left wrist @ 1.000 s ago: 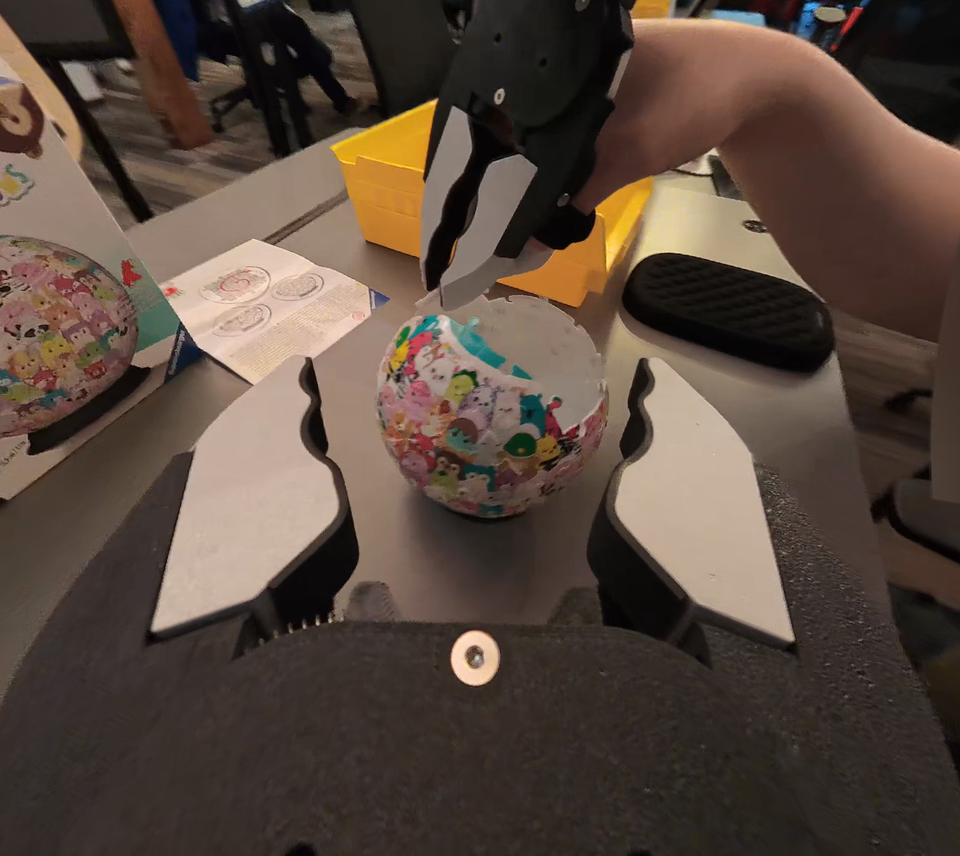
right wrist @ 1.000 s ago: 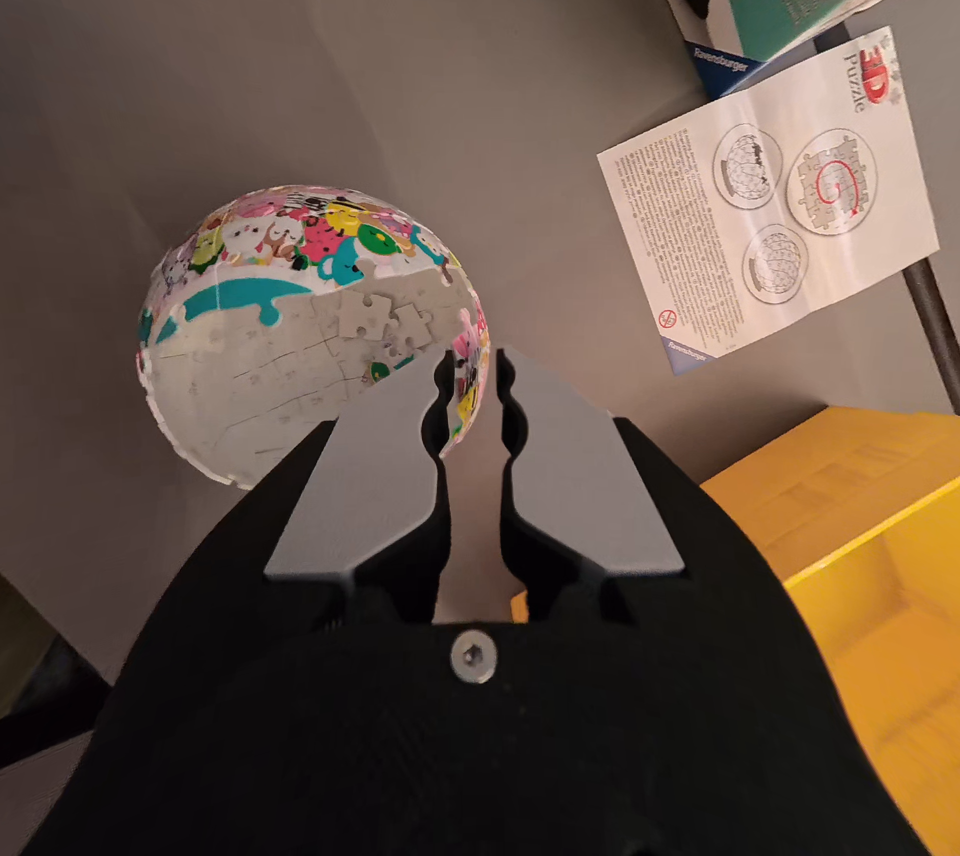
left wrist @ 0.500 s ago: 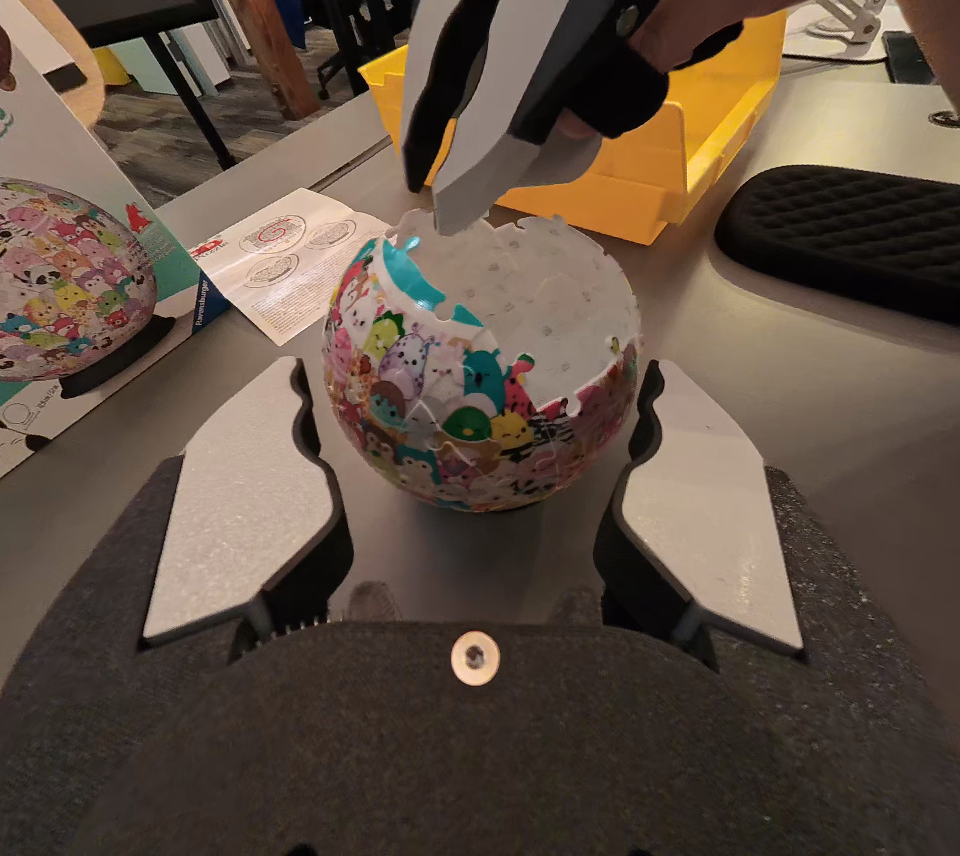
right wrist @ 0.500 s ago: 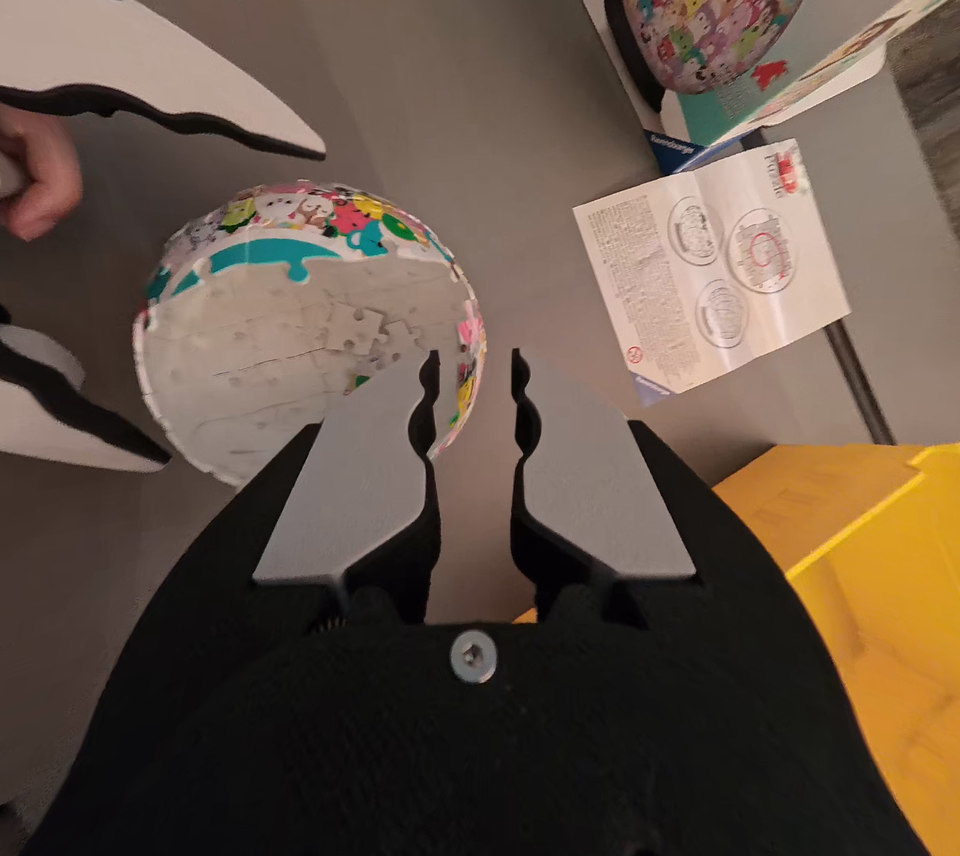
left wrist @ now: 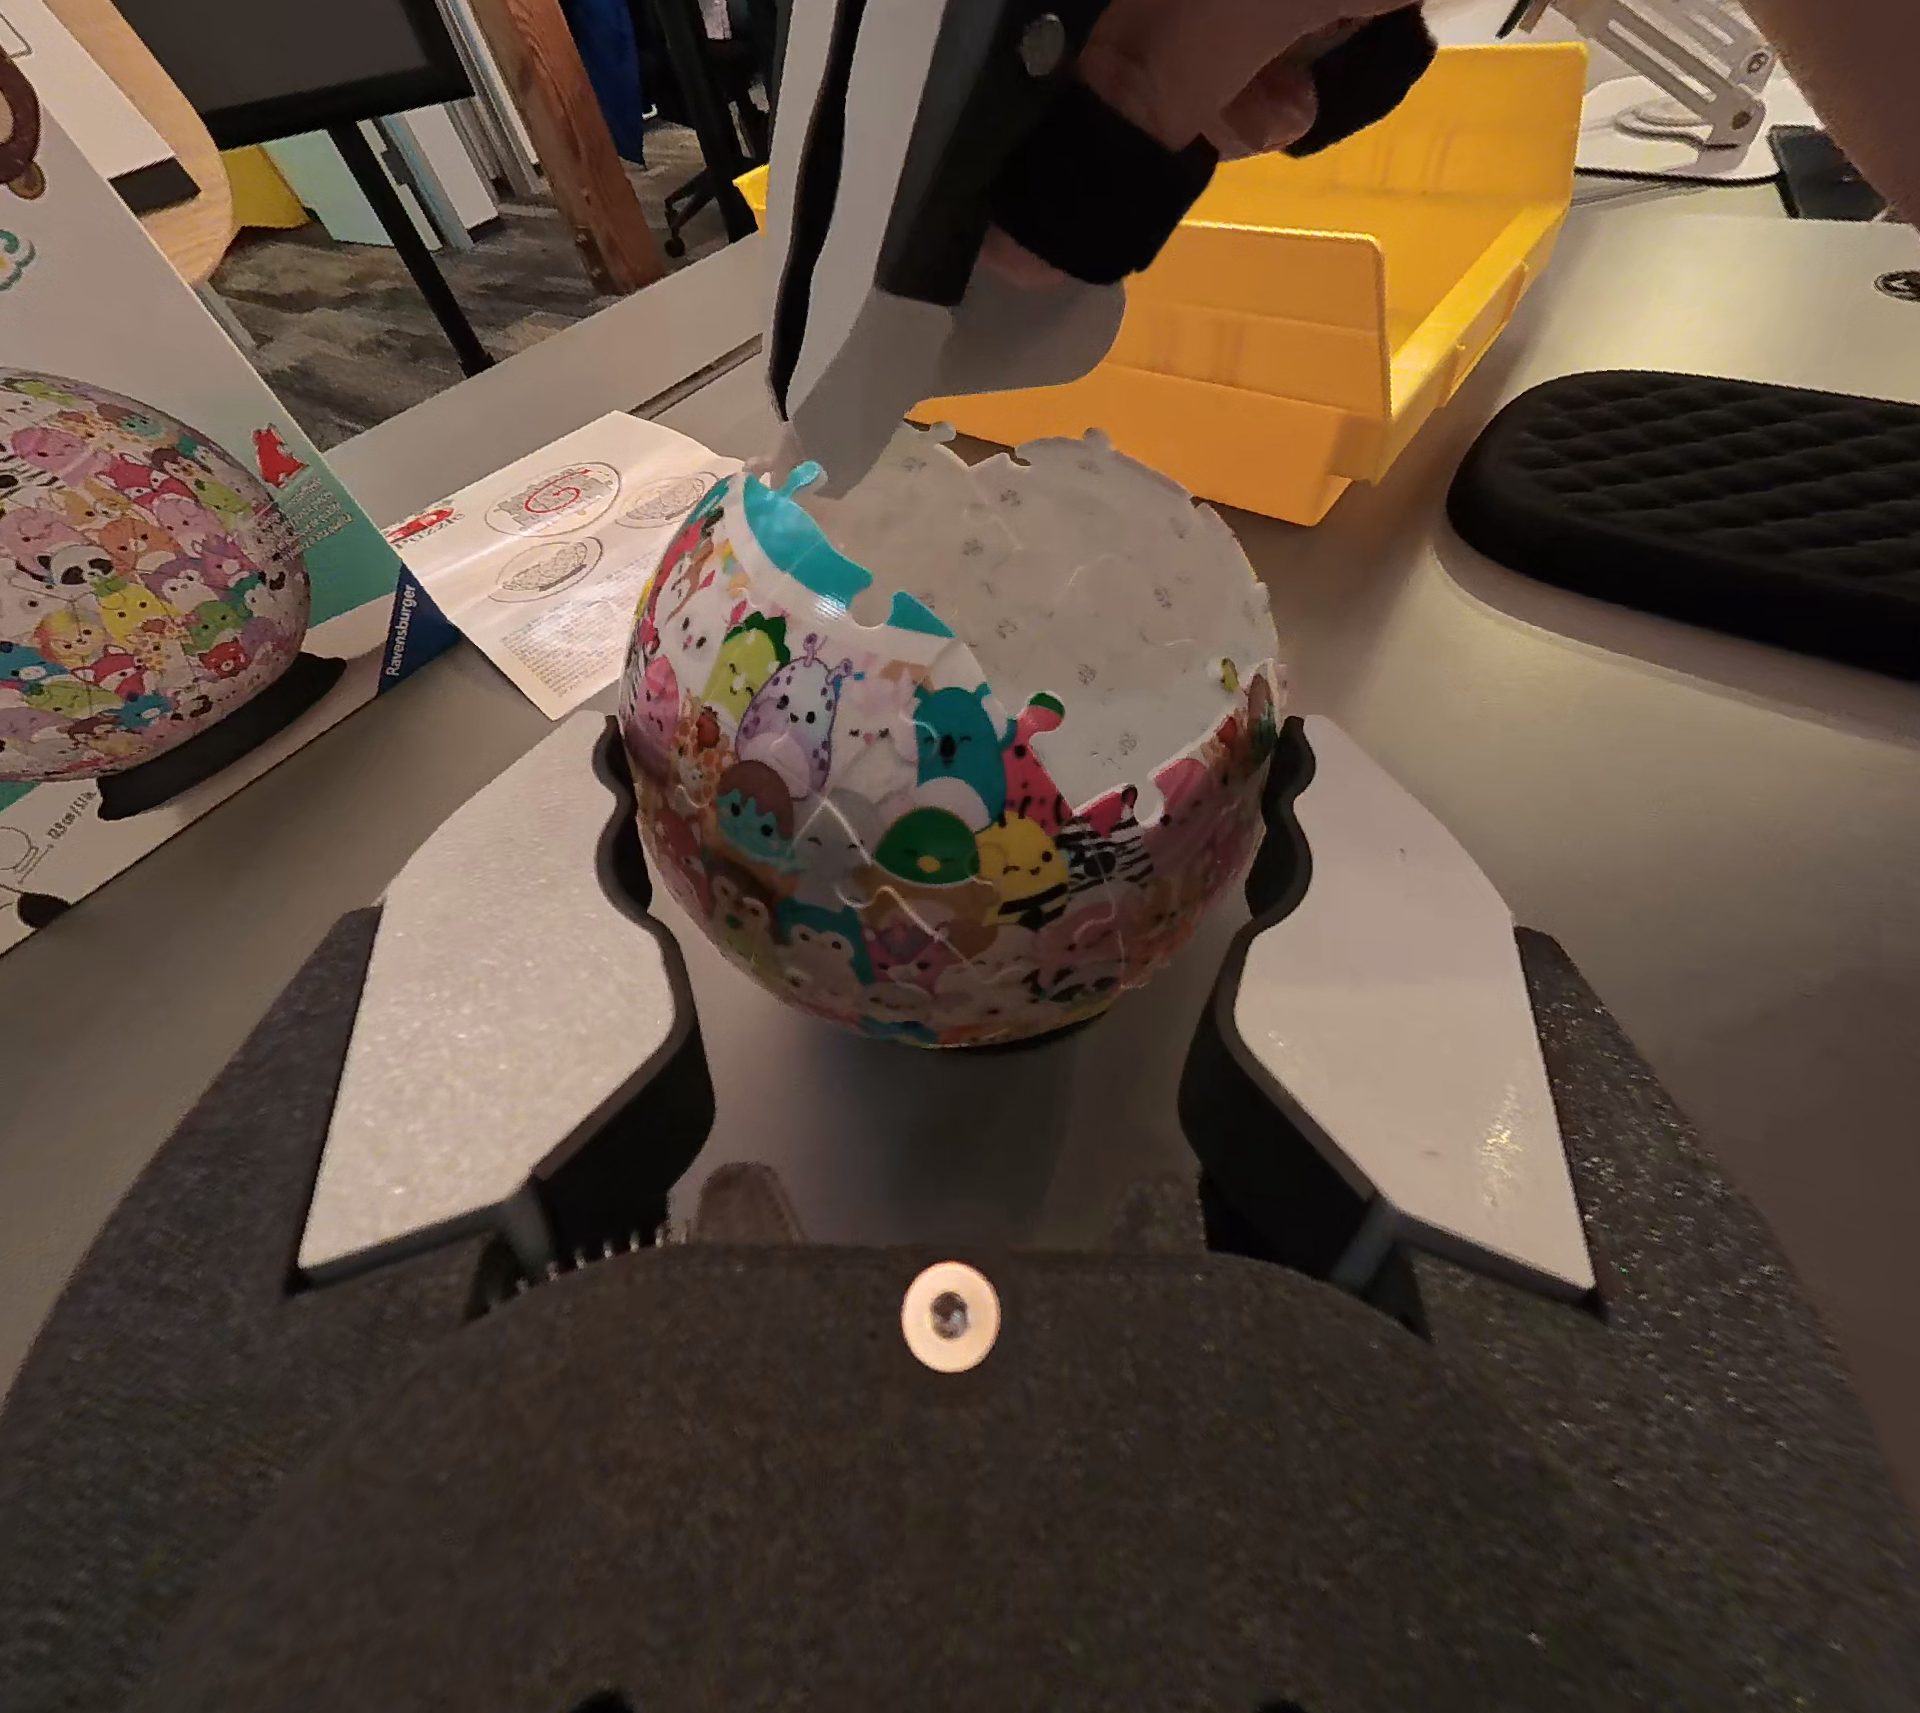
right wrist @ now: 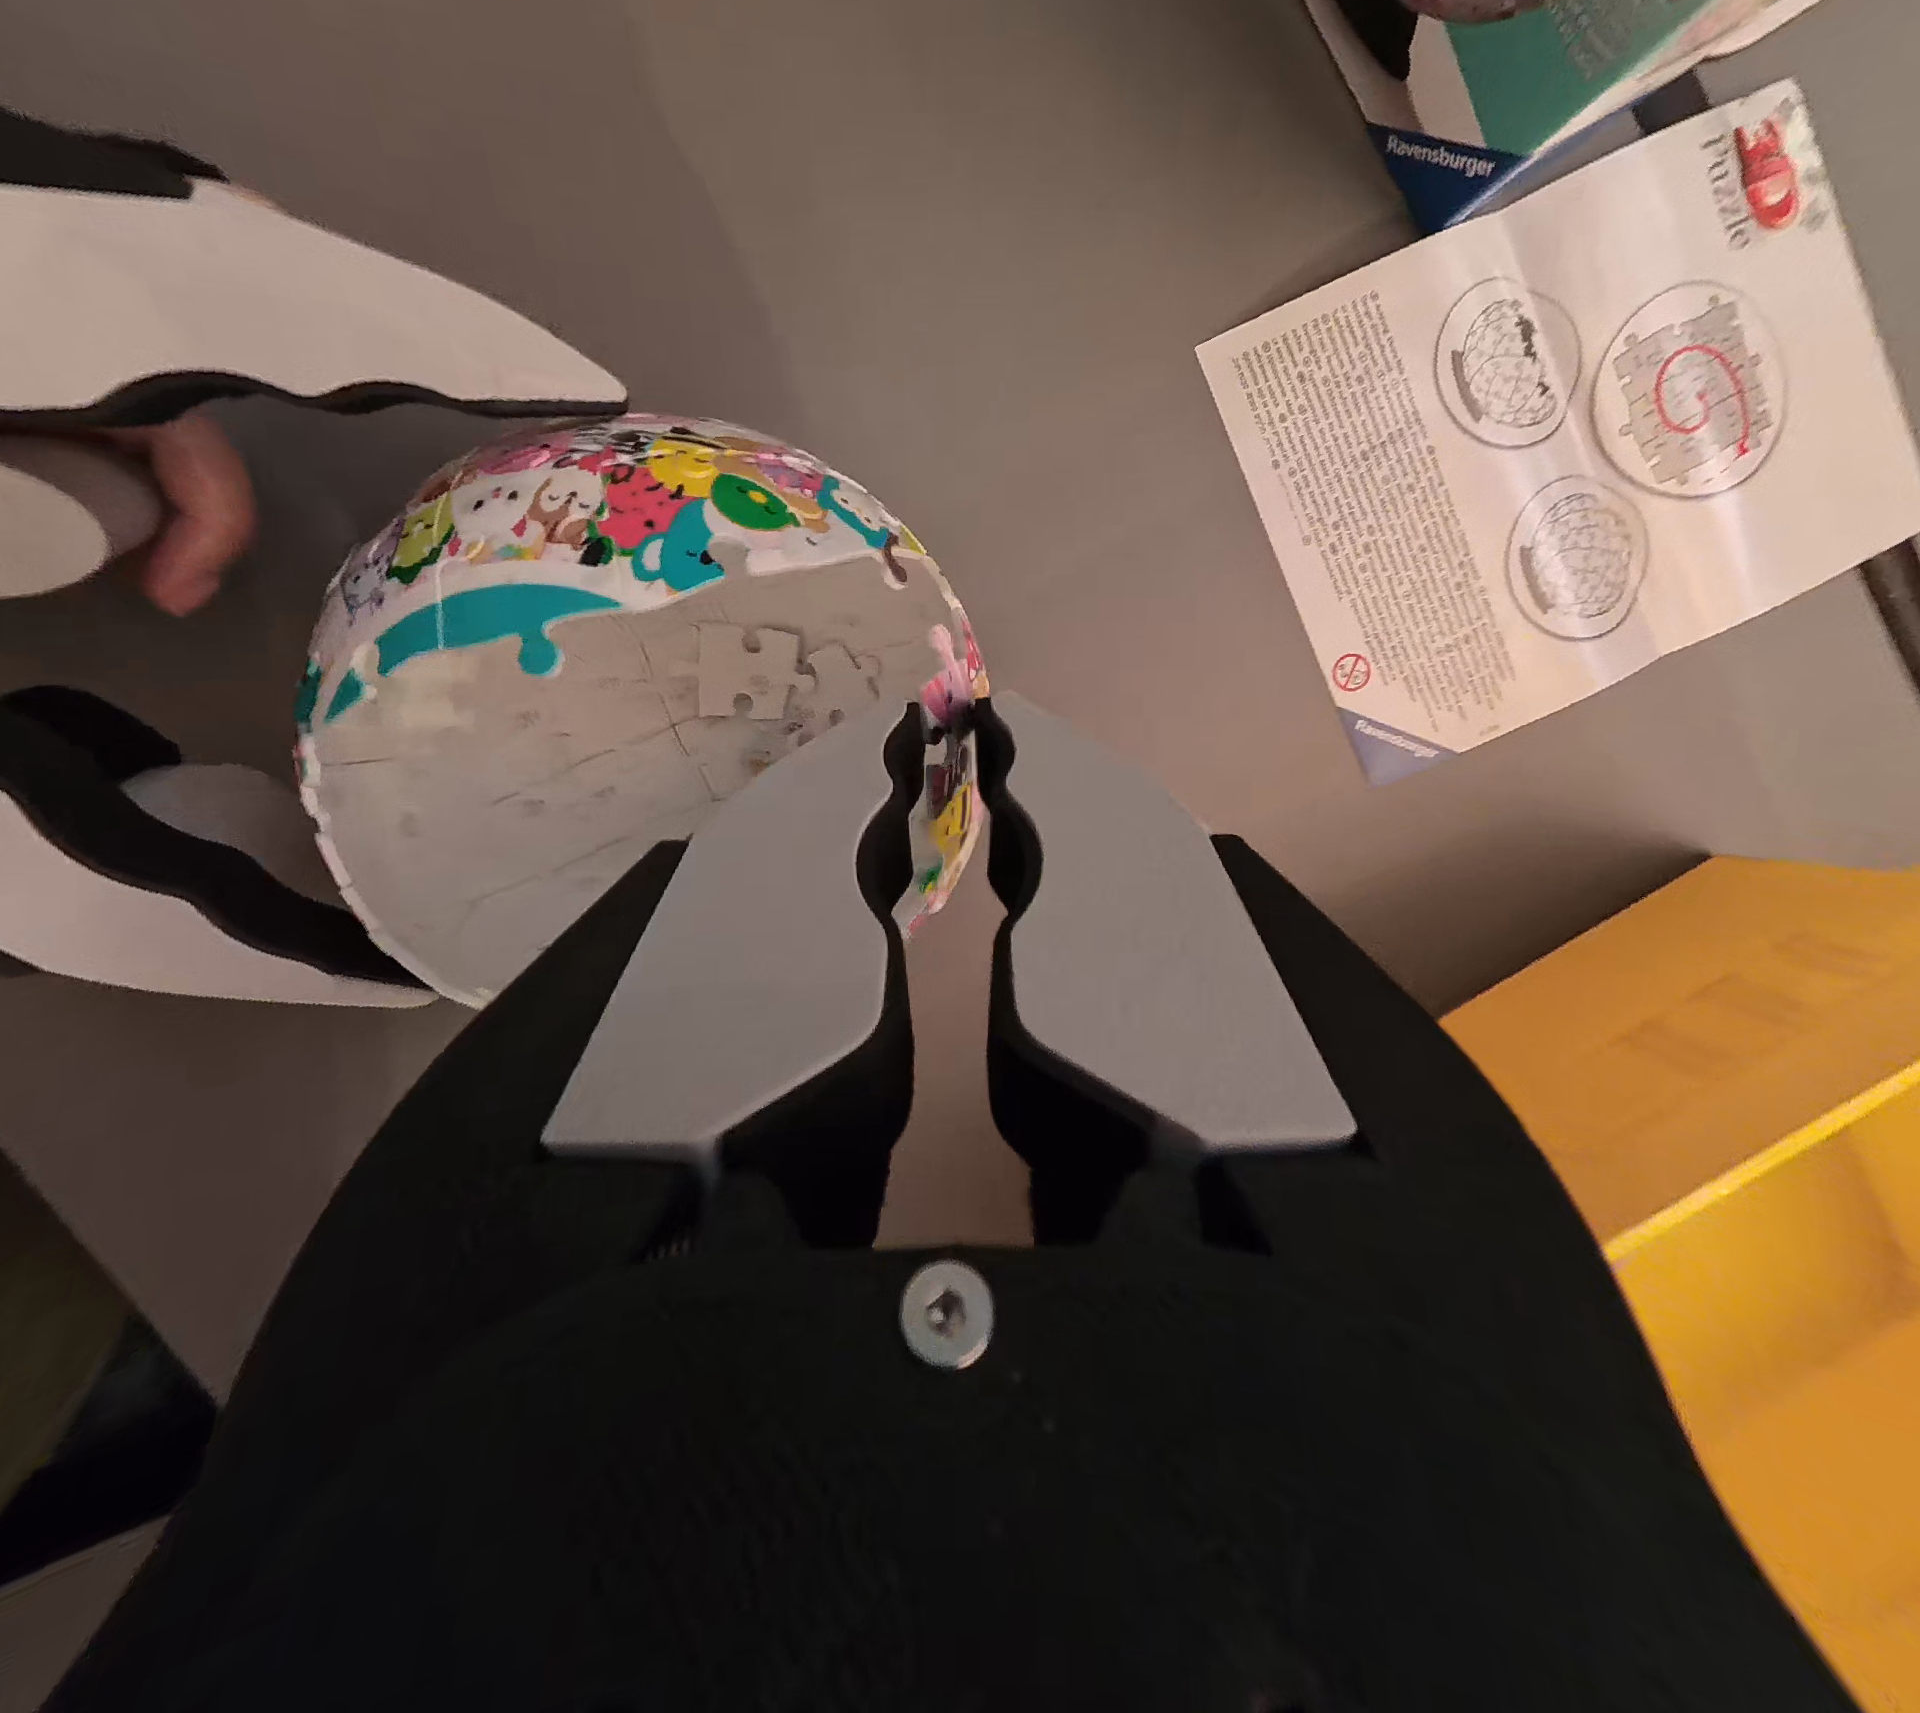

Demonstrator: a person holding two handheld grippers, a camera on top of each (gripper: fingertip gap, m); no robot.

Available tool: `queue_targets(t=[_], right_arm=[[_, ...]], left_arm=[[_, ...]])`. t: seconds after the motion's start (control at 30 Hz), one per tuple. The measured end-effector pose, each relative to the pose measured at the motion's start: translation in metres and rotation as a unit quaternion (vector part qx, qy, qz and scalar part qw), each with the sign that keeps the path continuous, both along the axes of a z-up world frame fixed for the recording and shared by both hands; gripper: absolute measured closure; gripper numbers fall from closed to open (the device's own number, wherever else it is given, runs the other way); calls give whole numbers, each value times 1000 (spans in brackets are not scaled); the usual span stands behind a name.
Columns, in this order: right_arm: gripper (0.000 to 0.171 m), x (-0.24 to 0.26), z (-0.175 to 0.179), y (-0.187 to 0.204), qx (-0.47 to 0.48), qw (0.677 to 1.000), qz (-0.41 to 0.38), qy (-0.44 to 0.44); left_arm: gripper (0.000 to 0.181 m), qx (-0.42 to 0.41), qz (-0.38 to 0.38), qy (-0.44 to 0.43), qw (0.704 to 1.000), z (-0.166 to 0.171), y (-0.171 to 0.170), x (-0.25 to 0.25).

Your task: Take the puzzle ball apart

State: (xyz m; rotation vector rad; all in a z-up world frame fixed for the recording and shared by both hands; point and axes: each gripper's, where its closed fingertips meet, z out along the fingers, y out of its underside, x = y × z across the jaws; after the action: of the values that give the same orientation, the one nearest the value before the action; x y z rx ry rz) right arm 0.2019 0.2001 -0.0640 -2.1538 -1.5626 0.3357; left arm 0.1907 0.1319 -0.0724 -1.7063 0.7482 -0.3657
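The puzzle ball (left wrist: 935, 790) is an open-topped shell with colourful cartoon animals outside and a white inside, resting on the grey table (left wrist: 1558, 811). My left gripper (left wrist: 945, 780) is open wide, with one finger against each side of the ball. My right gripper (left wrist: 821, 458) comes down from above and is closed on the ball's far-left rim by a teal piece. In the right wrist view, the right gripper (right wrist: 943, 718) pinches the rim of the ball (right wrist: 582, 728) between nearly closed fingertips. The left gripper's fingers (right wrist: 312, 313) flank the ball there.
A yellow bin (left wrist: 1351, 313) stands behind the ball and shows in the right wrist view (right wrist: 1714, 1144). A black ribbed pad (left wrist: 1683, 510) lies at the right. An instruction sheet (left wrist: 551, 551) and the puzzle box (left wrist: 135, 583) lie at the left.
My left gripper has moved forward until its fingers sit on both sides of the ball. My right gripper has lowered onto the rim and narrowed its fingertips on it.
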Motion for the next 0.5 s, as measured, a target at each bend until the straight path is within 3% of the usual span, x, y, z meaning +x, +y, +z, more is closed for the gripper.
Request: queue_targets(t=[0.3,0.4,0.5], right_arm=[[158,6,-4,2,-150,986,-63,29],[158,6,-5,3,-147,987,-56,26],[158,6,-4,3,-85,996,-22,-1]], left_arm=[[71,7,-4,-3,1000,3,-1,-1],[72,7,-4,-6,1000,5,-1,-2],[72,5,-1,0,1000,3,1,-2]])
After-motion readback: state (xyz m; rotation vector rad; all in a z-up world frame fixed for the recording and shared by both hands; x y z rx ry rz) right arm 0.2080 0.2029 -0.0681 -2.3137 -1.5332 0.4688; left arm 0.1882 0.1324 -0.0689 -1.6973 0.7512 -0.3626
